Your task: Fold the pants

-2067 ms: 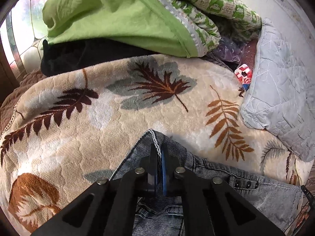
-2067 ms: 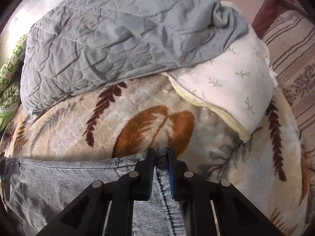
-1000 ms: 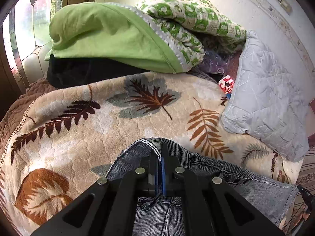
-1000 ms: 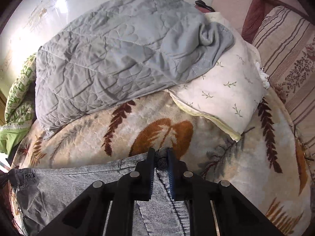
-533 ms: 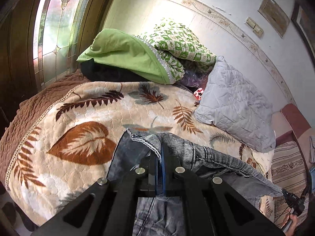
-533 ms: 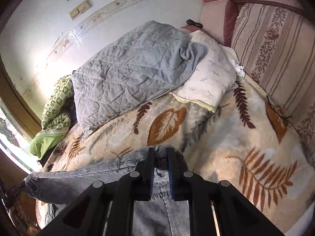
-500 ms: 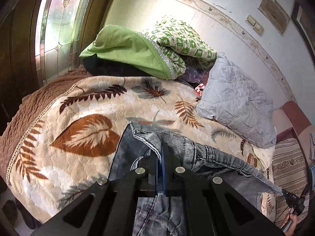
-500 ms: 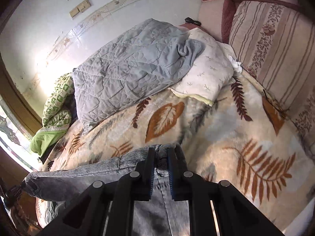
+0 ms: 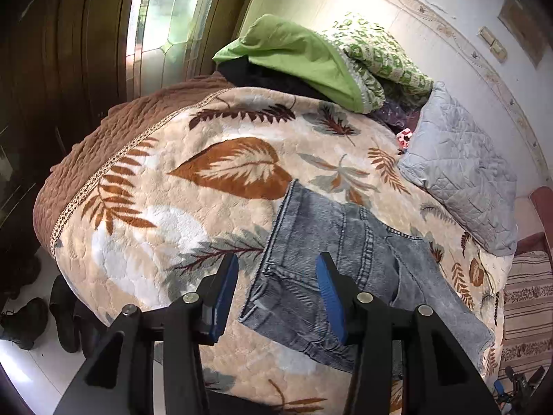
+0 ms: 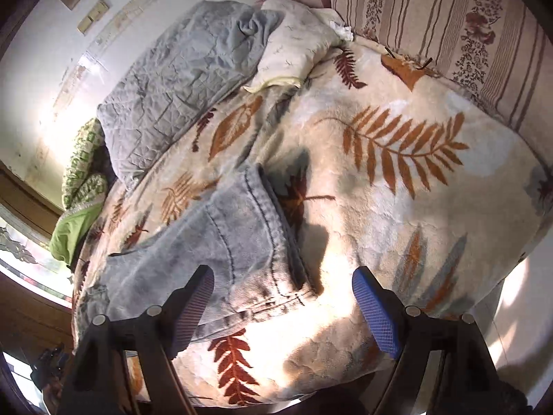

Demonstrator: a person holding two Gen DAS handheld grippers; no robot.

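Observation:
Grey-blue denim pants (image 9: 338,259) lie folded over on the leaf-print blanket (image 9: 214,173), near the bed's front edge. My left gripper (image 9: 276,294) hovers above their left edge; its jaws are opening, and the blue pads touch no cloth. In the right wrist view the same pants (image 10: 242,242) lie flat on the blanket (image 10: 397,180). My right gripper (image 10: 281,297) stands over their right edge, jaws opening wide, with the denim below them and not pinched.
A grey quilted pillow (image 9: 459,176), green bedding (image 9: 293,58) and a cream pillow (image 10: 297,52) pile up along the wall. A striped cushion (image 10: 449,27) sits at the right. Dark shoes (image 9: 38,321) stand on the white floor left of the bed.
Both grippers pulled back towards the bed's front edge, dragging the pants' top edge over, then let go. Both sets of jaws went from shut on denim to open; the pants now lie folded.

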